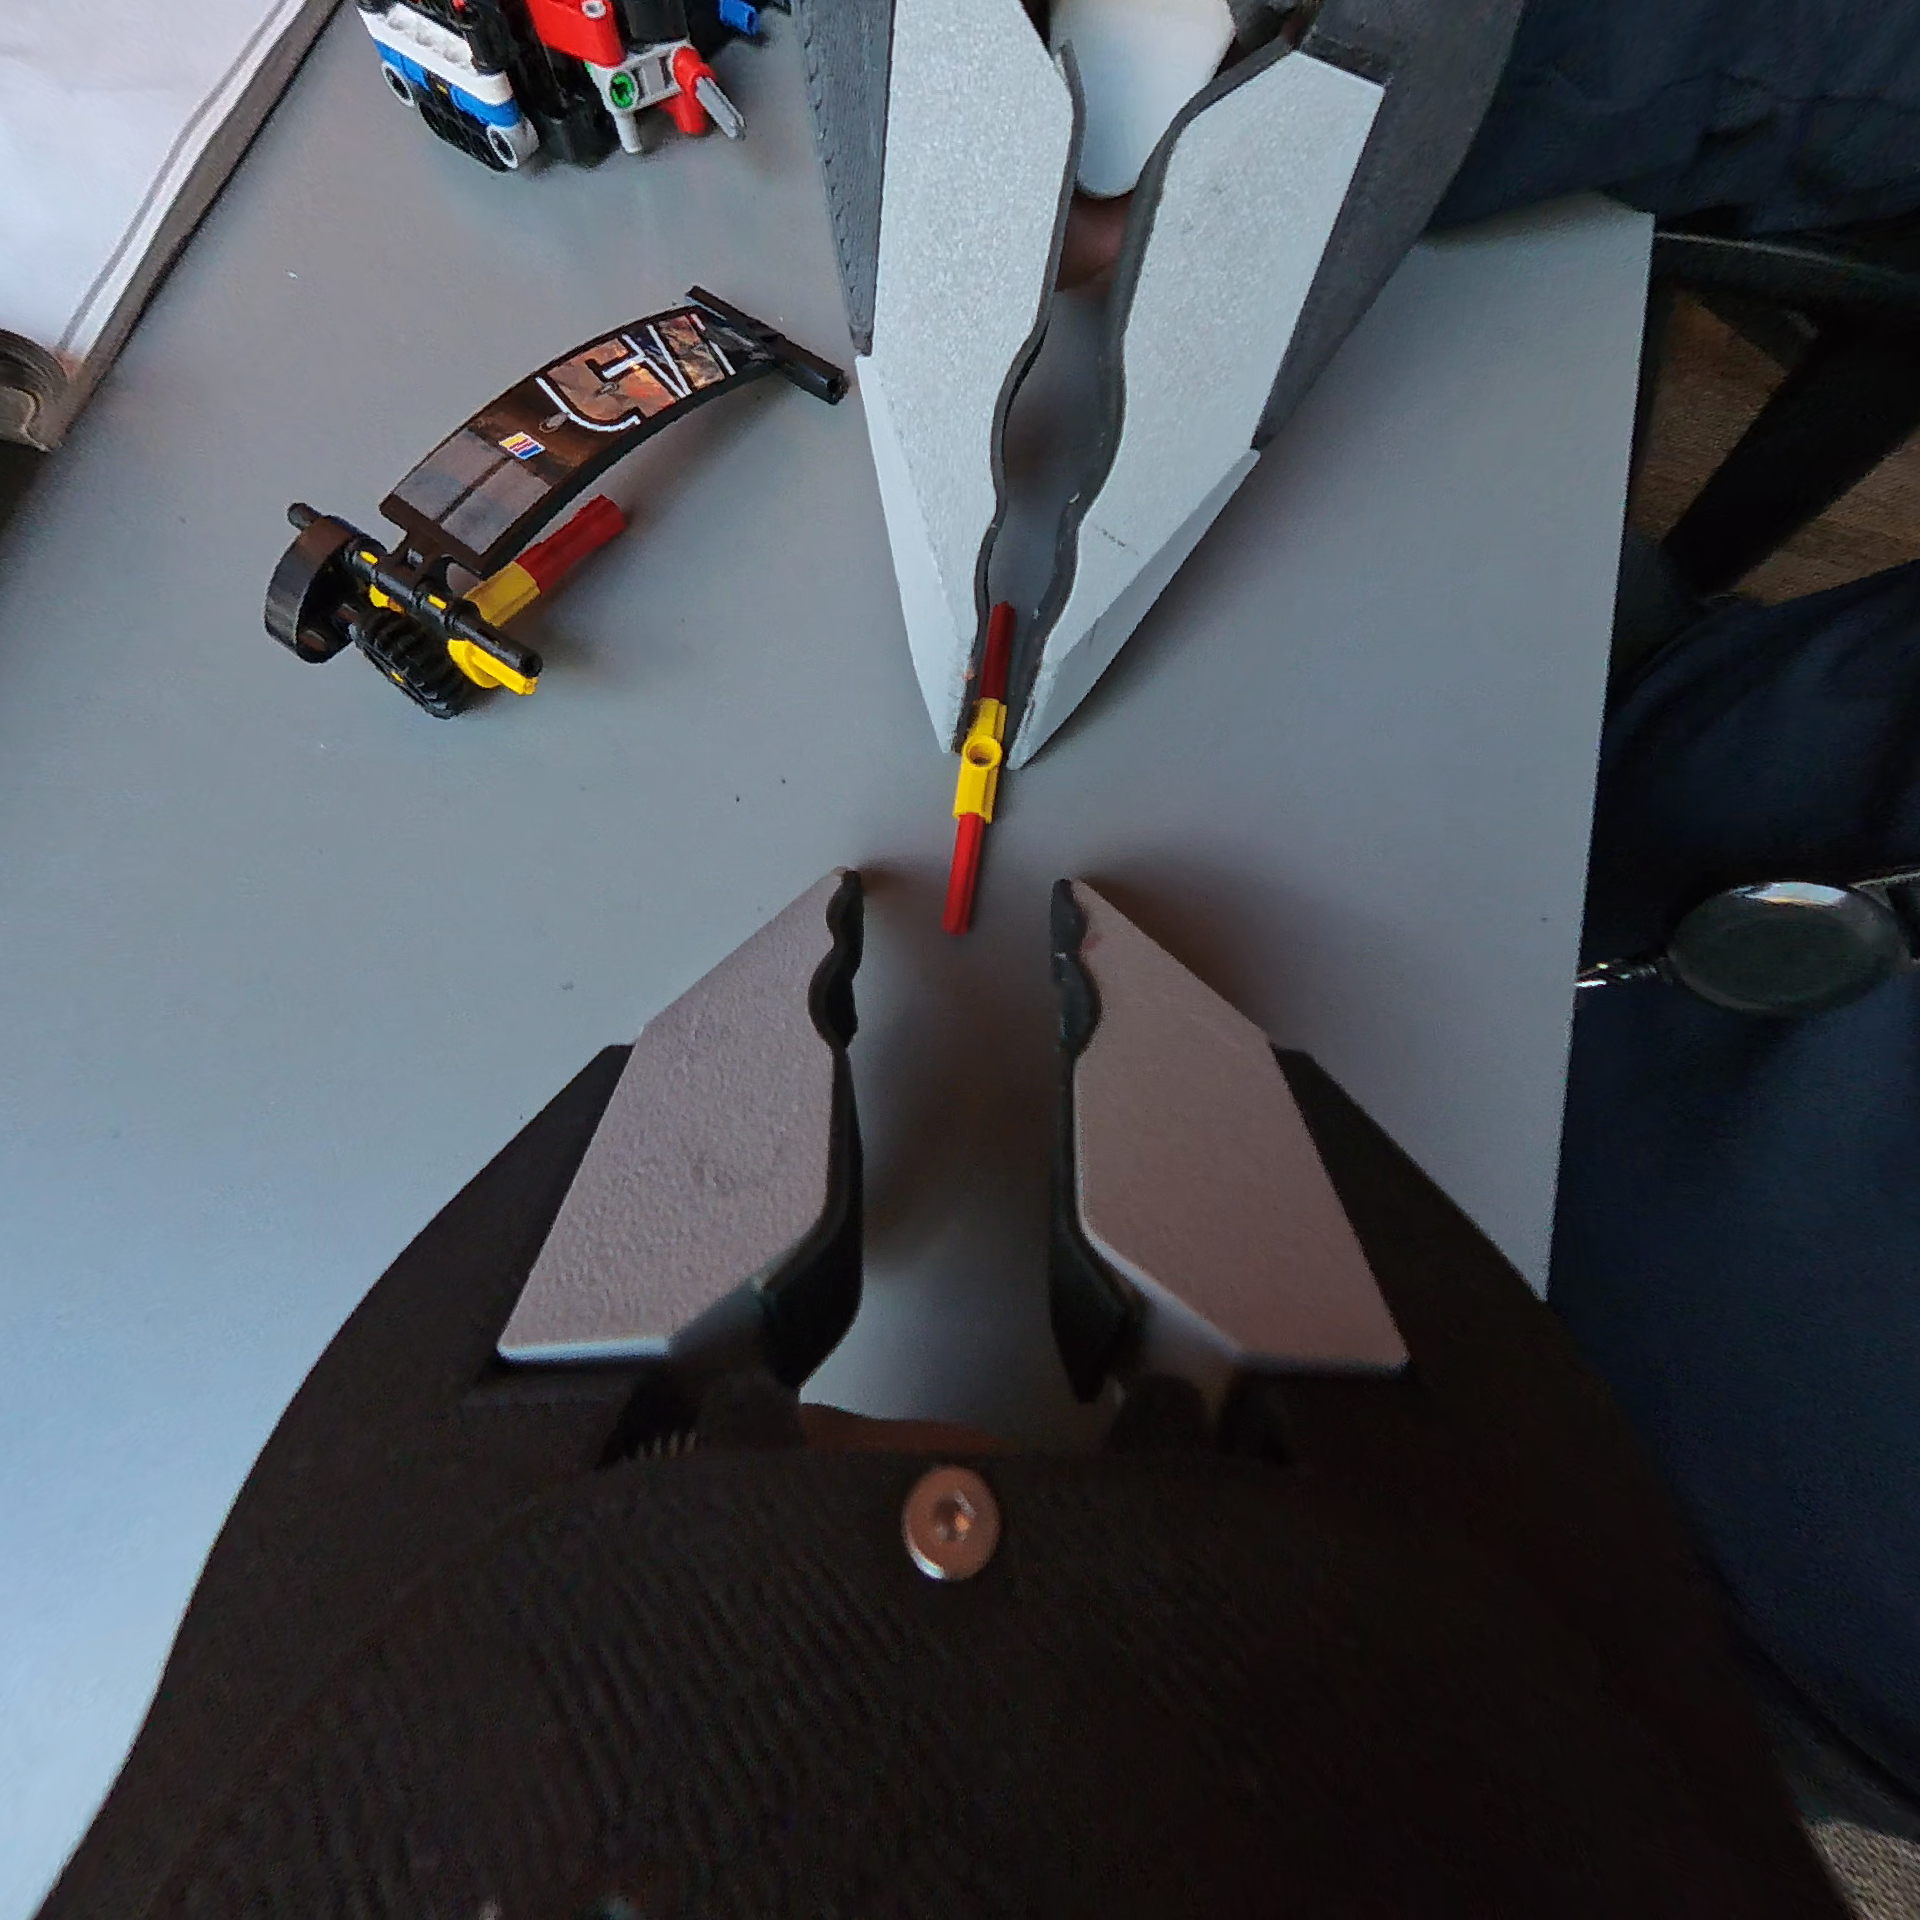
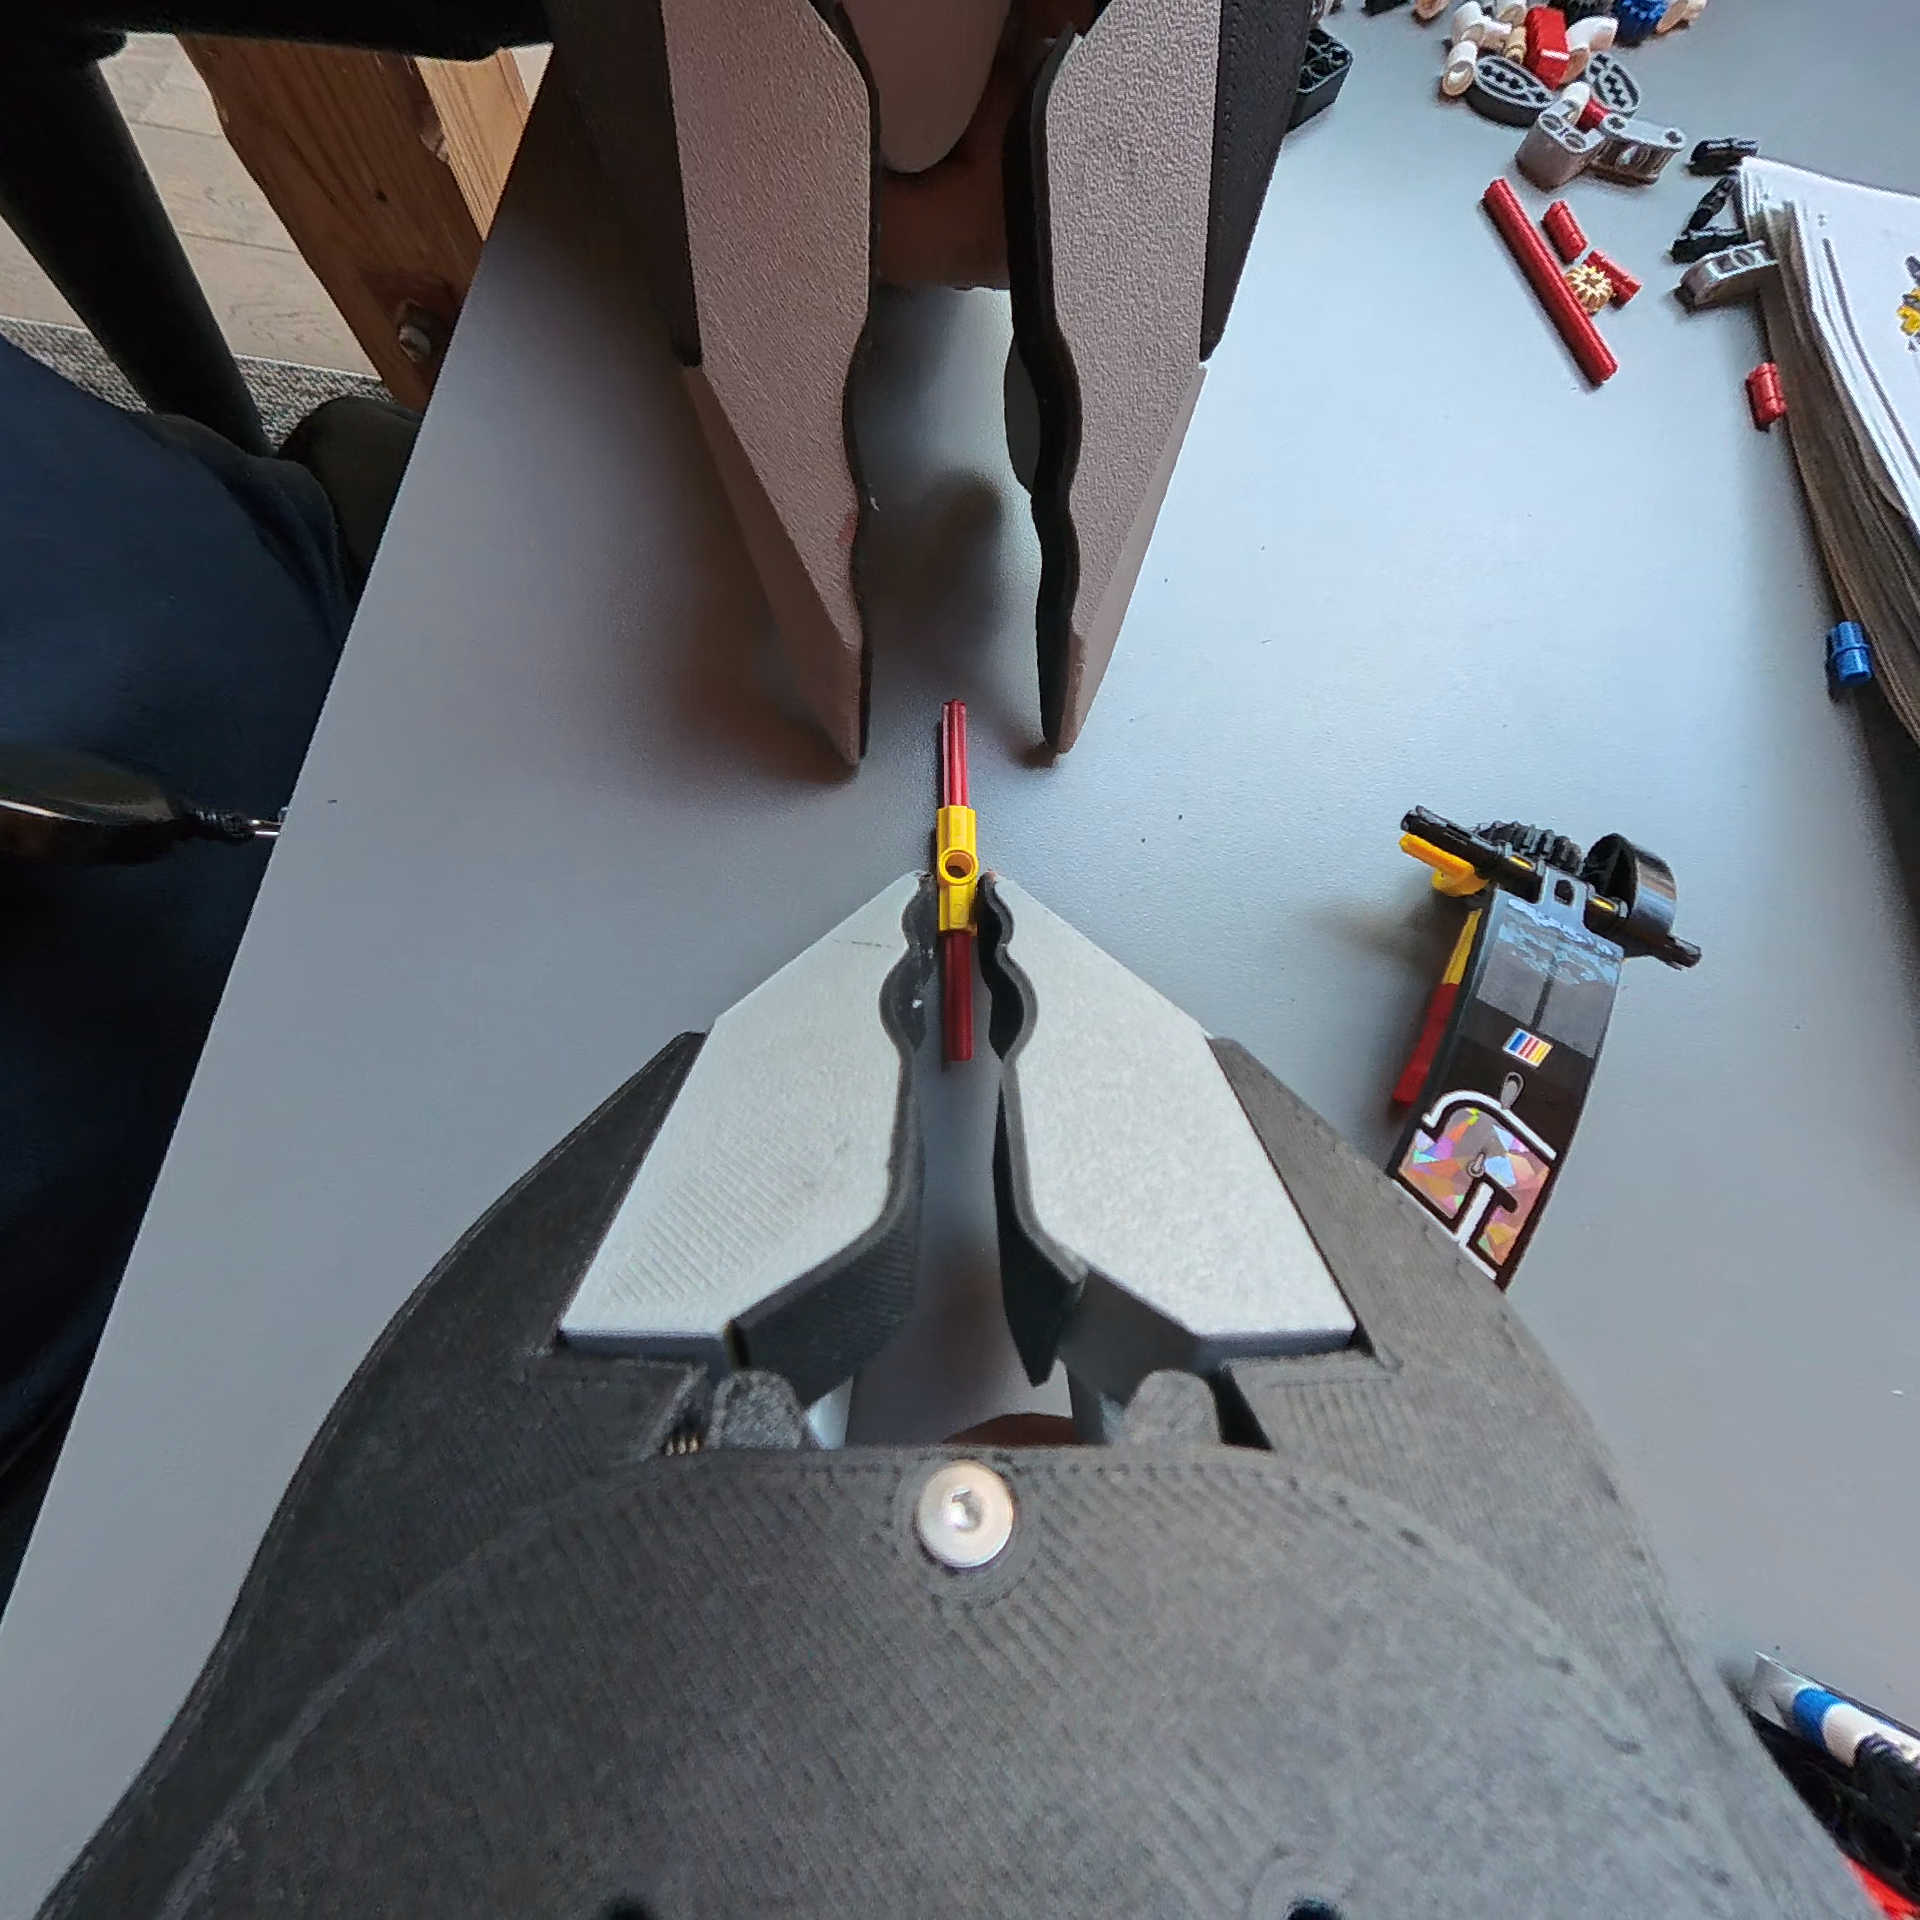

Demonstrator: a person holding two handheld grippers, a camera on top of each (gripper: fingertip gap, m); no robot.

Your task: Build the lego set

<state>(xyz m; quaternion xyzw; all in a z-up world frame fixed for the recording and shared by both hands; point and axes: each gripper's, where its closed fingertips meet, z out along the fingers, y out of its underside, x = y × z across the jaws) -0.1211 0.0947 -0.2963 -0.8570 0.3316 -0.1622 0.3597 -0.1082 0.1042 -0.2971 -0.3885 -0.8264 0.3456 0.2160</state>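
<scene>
Grey tabletop [image 2: 1351, 623], frame centre: my two grippers face each other.
My right gripper [image 2: 954, 883] pinches a yellow connector [image 2: 956, 873] on a red axle [image 2: 954, 758]; my left gripper [image 1: 956, 883] gapes bare; the booklet [image 2: 1849, 436] at upper right stays unreadable.

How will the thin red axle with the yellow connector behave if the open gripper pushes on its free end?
The red axle looks stiff and light, so it probably transmits the push without bending. Its yellow connector is pinched between the right gripper's fingers, so it may pivot or slip there.

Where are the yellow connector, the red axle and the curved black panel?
Yellow connector [image 2: 957, 865]: right wrist view, its round hole.
Red axle [image 2: 954, 753]: right wrist view, free end.
Curved black panel [image 1: 582, 426]: left wrist view, middle.
</scene>
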